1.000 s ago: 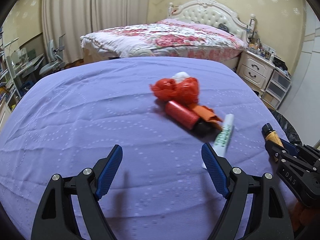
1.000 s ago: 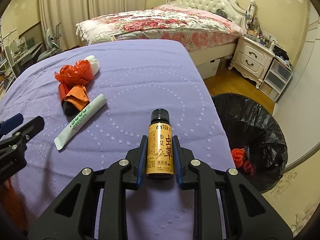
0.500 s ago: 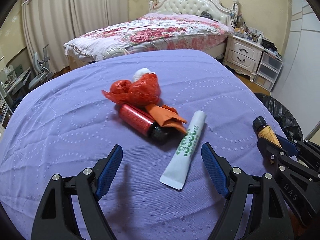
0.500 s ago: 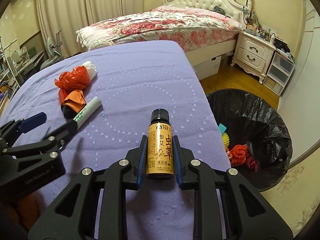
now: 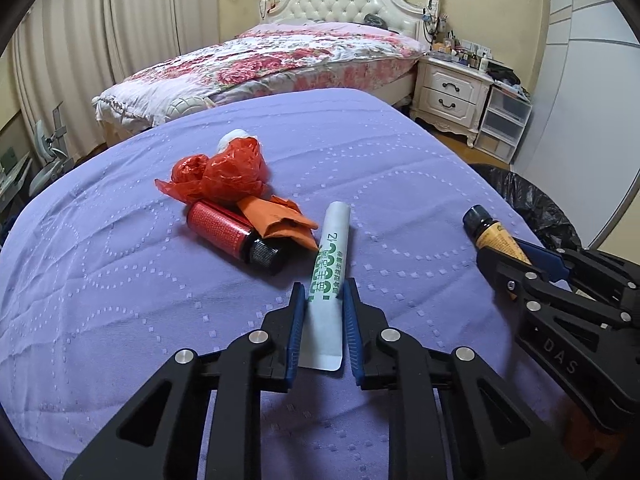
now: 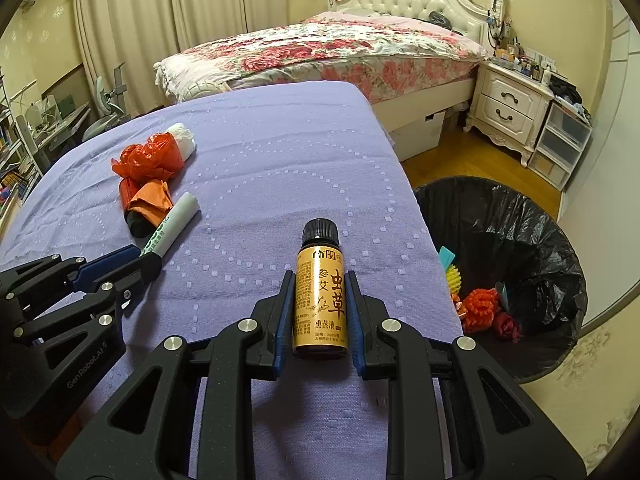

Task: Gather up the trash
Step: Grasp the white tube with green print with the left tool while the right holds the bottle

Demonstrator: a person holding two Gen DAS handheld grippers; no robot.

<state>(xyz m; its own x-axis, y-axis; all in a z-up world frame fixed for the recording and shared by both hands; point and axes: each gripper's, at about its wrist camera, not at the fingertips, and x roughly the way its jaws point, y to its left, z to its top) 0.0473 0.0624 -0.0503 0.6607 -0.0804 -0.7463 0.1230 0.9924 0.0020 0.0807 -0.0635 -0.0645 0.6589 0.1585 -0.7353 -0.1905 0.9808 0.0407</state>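
A white tube with green print (image 5: pixel 334 240) lies on the purple cloth (image 5: pixel 120 320). My left gripper (image 5: pixel 323 292) is closing on its near end, and both blue pads press its sides. From the right wrist view the same tube (image 6: pixel 176 220) sticks out of the left gripper (image 6: pixel 140 260). My right gripper (image 6: pixel 320 280) is shut on a small brown bottle with a gold label (image 6: pixel 320 292), held above the cloth near its right edge. In the left wrist view that bottle (image 5: pixel 494 236) shows at the right.
Beyond the tube lie a crumpled red bag (image 5: pixel 224 176), a red bottle with a black cap (image 5: pixel 224 232), orange paper (image 5: pixel 280 220) and a white wad (image 5: pixel 234 138). A black-lined trash bin (image 6: pixel 500 240) holding several scraps stands right of the table. A bed (image 5: pixel 300 56) is behind.
My left gripper moved up over the white tube and shut its wide jaws on the tube's near end. The right gripper stayed put with the bottle.
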